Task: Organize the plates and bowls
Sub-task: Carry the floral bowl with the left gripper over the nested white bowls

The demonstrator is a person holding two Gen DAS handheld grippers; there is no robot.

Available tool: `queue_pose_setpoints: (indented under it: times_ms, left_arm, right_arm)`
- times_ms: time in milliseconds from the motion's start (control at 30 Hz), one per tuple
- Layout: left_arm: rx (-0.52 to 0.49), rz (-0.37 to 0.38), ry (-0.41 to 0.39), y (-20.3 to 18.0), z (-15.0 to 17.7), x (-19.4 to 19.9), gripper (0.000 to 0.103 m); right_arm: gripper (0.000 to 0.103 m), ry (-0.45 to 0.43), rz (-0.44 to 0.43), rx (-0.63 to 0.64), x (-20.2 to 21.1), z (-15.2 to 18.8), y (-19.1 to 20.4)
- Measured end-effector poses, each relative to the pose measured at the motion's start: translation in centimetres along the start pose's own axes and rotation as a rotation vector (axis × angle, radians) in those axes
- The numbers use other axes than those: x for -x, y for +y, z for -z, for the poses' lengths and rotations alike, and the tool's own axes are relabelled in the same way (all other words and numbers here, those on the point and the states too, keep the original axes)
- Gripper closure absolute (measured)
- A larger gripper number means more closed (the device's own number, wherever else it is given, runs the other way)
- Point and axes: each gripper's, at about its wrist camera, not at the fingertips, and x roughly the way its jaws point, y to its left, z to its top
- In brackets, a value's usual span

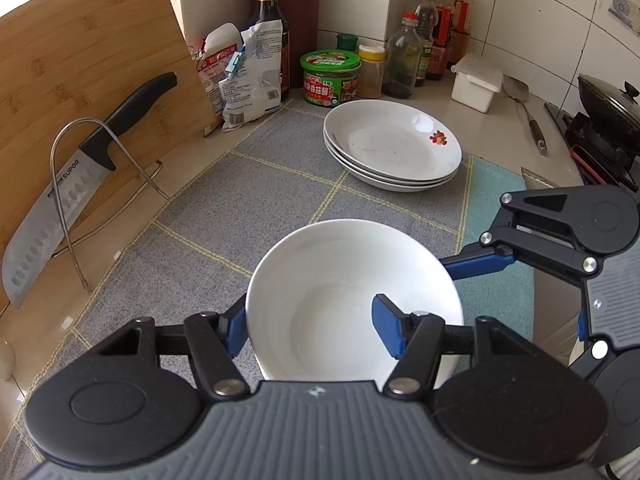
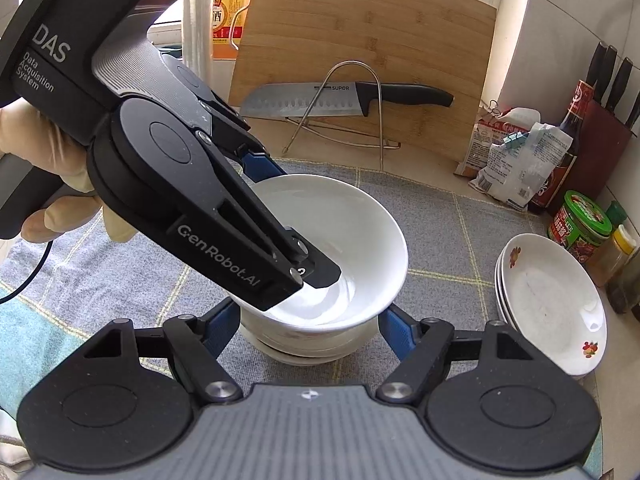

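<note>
Left tongs (image 1: 316,330) are pinching the near rim of the white bowl (image 1: 352,292), one finger inside, one outside. Bowl is sitting tilted atop the bowl stack (image 2: 308,340), which right tongs (image 2: 310,330) are straddling, spread wide. Plate stack (image 1: 394,146) is lying farther off on the bench mat (image 1: 256,196).

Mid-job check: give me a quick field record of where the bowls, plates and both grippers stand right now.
held item: white ceramic bowl, tilted, left gripper shut on its rim, one finger inside, one outside
below it: stack of white bowls on the grey checked cloth mat
right gripper: right gripper open, its blue fingers on either side of the stack
plates: three stacked white shallow plates with a red flower print, apart from the bowls
backdrop: bamboo cutting board, black-handled knife on a wire rack
</note>
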Motion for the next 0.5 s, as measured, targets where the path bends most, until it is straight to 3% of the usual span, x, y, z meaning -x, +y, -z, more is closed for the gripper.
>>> queue_pose_setpoints:
  times_ms: [500]
  left_arm:
    - [-0.071,-0.033,0.005,-0.61,0.06,-0.46,0.040]
  right_arm:
    - [0.023,0.008,-0.007,-0.014,-0.19,-0.10,-0.35]
